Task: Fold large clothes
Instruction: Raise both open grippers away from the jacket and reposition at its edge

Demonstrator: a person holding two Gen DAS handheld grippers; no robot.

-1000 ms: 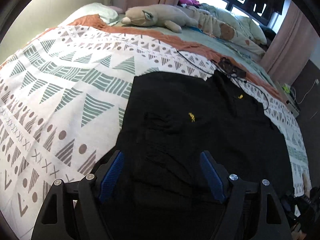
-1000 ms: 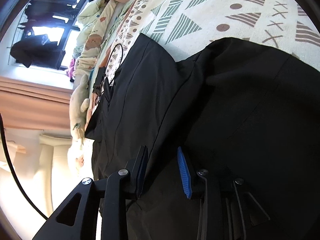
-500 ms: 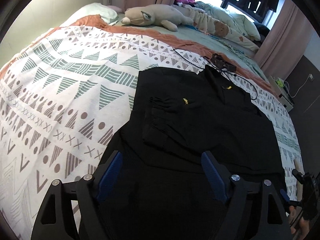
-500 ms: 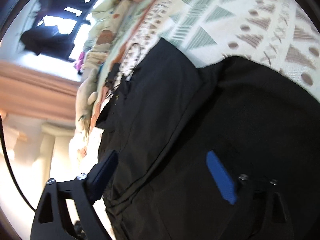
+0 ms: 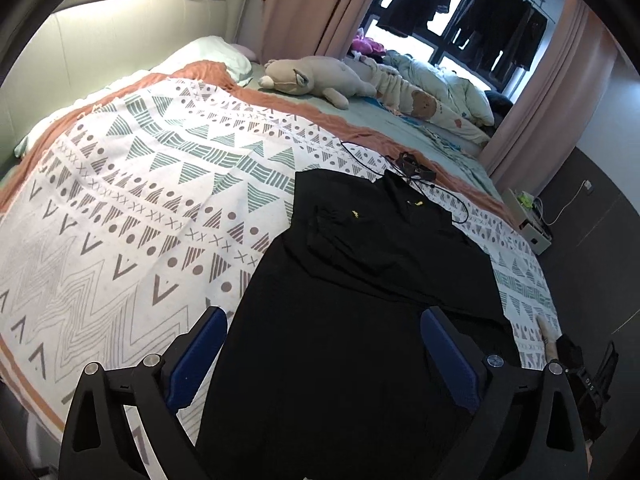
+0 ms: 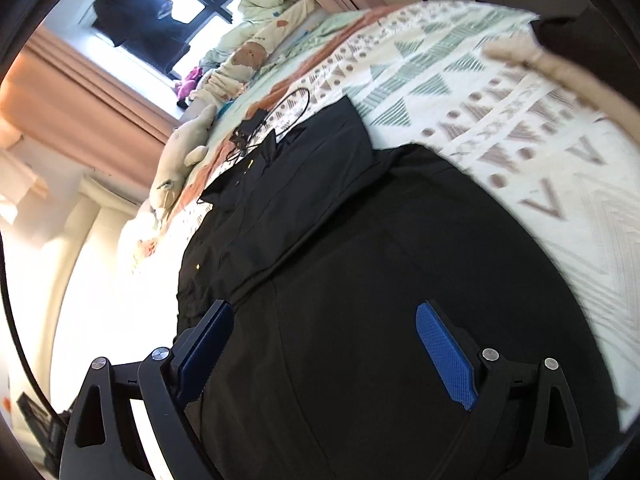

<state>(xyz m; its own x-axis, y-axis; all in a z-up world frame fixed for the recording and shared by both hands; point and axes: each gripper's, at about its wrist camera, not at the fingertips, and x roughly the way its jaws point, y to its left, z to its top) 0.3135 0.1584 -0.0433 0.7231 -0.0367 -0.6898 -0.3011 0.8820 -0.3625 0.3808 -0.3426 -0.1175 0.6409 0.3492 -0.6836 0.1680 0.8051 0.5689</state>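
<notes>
A large black shirt (image 5: 360,280) with small yellow marks lies spread on the patterned bedspread (image 5: 140,200), both sleeves folded in over its chest. My left gripper (image 5: 324,344) hovers above the shirt's lower part, open, nothing between its blue pads. In the right wrist view the same black shirt (image 6: 360,280) fills the middle, and my right gripper (image 6: 324,344) is held over it, open and empty. The shirt's hem is hidden below both grippers.
A black cable with a small device (image 5: 412,170) lies by the shirt's collar. A plush toy (image 5: 308,78) and a bear-print duvet (image 5: 432,100) sit at the bed's head. A person's hand (image 5: 546,332) rests at the right bed edge. Dark floor (image 5: 592,240) lies to the right.
Both grippers have pulled back and up from the shirt. The right gripper, nearly shut a second ago, has opened wide. The left stayed open.
</notes>
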